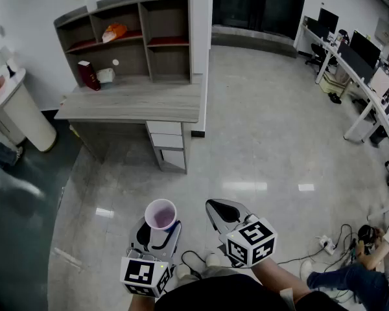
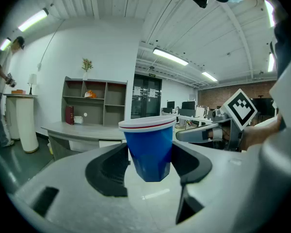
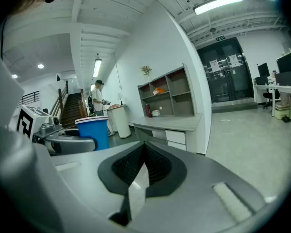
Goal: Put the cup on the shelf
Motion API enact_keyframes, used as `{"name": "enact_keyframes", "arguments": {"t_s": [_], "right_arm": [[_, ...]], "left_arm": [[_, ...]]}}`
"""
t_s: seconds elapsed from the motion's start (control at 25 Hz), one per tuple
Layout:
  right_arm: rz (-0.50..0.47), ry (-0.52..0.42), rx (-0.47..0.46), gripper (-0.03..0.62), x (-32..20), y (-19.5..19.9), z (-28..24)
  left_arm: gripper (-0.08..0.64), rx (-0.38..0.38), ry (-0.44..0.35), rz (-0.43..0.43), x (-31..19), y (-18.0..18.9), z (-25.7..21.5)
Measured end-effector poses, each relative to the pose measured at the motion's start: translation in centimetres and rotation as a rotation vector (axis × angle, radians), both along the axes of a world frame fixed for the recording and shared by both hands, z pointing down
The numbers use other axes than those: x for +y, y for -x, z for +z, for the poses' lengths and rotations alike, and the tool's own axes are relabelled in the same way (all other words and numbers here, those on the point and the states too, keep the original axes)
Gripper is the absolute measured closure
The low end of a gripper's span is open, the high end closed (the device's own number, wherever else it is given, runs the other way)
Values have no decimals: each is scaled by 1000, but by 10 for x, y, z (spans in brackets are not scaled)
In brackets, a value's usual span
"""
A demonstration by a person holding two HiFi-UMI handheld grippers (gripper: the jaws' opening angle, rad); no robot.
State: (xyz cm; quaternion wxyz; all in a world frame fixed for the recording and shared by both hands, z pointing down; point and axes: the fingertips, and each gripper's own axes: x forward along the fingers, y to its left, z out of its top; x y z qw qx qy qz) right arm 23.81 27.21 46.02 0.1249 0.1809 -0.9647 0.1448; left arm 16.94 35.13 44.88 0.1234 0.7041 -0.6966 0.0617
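Note:
The cup is blue outside with a white rim and a pale inside. My left gripper holds it upright low over the floor, its jaws standing wide with the pads against the cup's sides. Just to its right, my right gripper is shut with nothing in it; its view catches the cup at the left. The grey shelf with open compartments stands on a grey desk against the far wall, a few steps ahead and to the left.
A red book and small white items sit in the shelf's lower left bay, an orange thing above. A white cylindrical bin stands left of the desk. Office desks with monitors line the right. A person and cables occupy the floor at right.

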Motion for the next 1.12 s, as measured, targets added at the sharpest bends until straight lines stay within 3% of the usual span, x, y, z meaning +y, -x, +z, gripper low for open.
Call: {"name": "enact_keyframes", "arguments": {"t_s": [0.08,0.64,1.12], "right_arm": [[-3,-4,3,592,-5,-6,1],[-39,33,-39,592,-39,-39,10],[-81,67,-13,592,-58,-14,23]], "left_arm": [[293,17,-1,-12,-4,-7,2],[293,-47,41,-51,-33,-37,10],[293,-54,21,-77,-58,-18,12]]}}
